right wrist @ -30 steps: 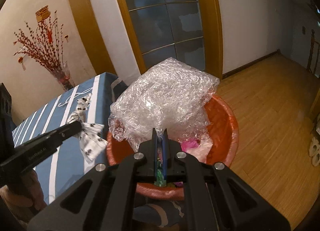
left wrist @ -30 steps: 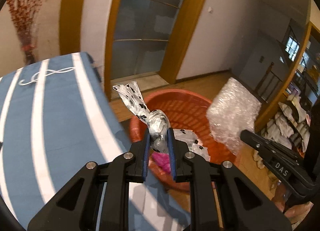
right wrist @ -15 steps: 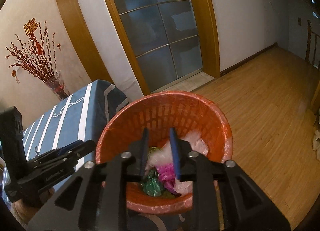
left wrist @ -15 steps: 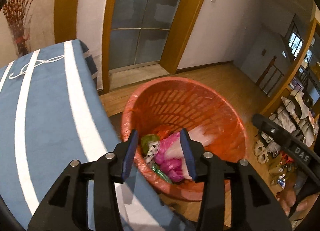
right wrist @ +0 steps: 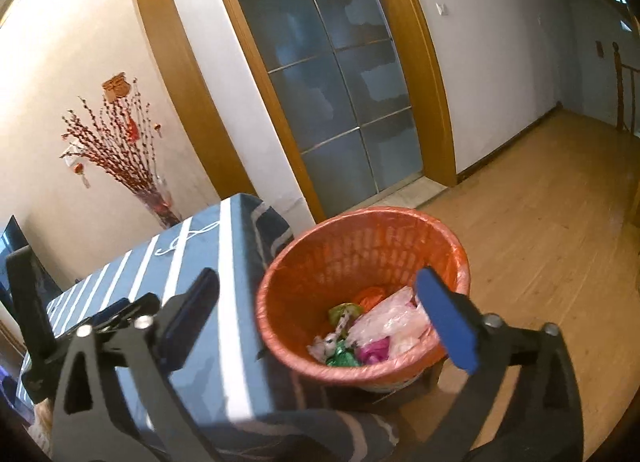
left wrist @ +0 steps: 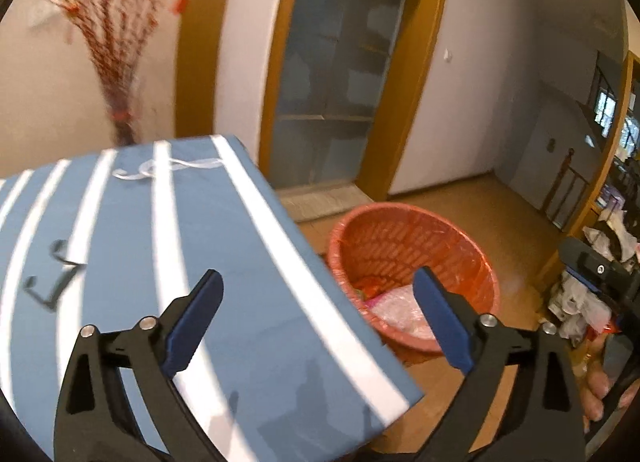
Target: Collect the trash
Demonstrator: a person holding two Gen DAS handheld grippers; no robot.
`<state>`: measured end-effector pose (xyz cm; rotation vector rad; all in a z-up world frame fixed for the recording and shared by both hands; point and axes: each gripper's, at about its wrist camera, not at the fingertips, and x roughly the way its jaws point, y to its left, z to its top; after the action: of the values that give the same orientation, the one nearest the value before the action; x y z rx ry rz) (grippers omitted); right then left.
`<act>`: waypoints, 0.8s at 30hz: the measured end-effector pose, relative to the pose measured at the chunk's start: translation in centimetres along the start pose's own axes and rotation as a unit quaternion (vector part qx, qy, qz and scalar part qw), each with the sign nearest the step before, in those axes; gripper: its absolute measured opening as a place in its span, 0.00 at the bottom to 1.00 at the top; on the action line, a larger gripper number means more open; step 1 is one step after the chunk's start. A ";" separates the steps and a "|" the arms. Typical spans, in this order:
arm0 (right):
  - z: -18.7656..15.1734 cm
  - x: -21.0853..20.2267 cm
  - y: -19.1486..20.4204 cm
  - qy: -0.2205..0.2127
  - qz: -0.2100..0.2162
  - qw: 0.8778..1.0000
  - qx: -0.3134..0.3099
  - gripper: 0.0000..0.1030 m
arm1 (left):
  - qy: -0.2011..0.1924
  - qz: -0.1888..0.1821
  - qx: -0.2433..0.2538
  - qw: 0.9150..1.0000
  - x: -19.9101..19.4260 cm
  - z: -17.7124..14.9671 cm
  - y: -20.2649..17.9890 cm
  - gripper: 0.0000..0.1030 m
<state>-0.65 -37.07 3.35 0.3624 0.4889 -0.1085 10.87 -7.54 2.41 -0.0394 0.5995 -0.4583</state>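
Your left wrist camera is looking forward and slightly down over the striped tablecloth (left wrist: 132, 246), with the orange basket (left wrist: 416, 246) off to its right. Your right wrist camera is sitting nearer the basket (right wrist: 360, 258), peering into it. Both views are sharing the basket, the table edge and the glass door (right wrist: 320, 74).

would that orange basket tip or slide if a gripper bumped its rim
The orange basket is probably light: thin open-lattice plastic holding only crumpled wrappers. It narrows toward its base, so a rim bump could tip it. On the smooth wood floor it may slide instead.
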 end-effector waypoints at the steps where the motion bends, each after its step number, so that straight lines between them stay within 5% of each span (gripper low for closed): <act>1: -0.2 -0.5 0.5 0.000 -0.007 1.000 -0.006 0.96 | -0.009 0.011 0.002 1.000 -1.3 -0.4 0.2 0.93; 7: -2.2 -4.1 4.4 -0.024 -0.083 0.994 -0.070 0.96 | -0.041 0.098 0.008 0.994 -6.0 -2.2 0.7 0.97; 12: -3.7 -6.5 6.4 -0.043 -0.088 0.991 -0.087 0.96 | -0.051 0.156 -0.003 0.986 -8.6 -4.0 0.9 0.97; 24: -7.2 -10.6 10.0 -0.095 -0.123 0.978 -0.142 0.96 | -0.071 0.194 -0.024 0.978 -12.9 -7.0 1.2 0.97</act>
<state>-11.20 -24.97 5.67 0.0090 0.3525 -0.3077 -1.87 -0.32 3.32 0.0006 0.4636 -0.0610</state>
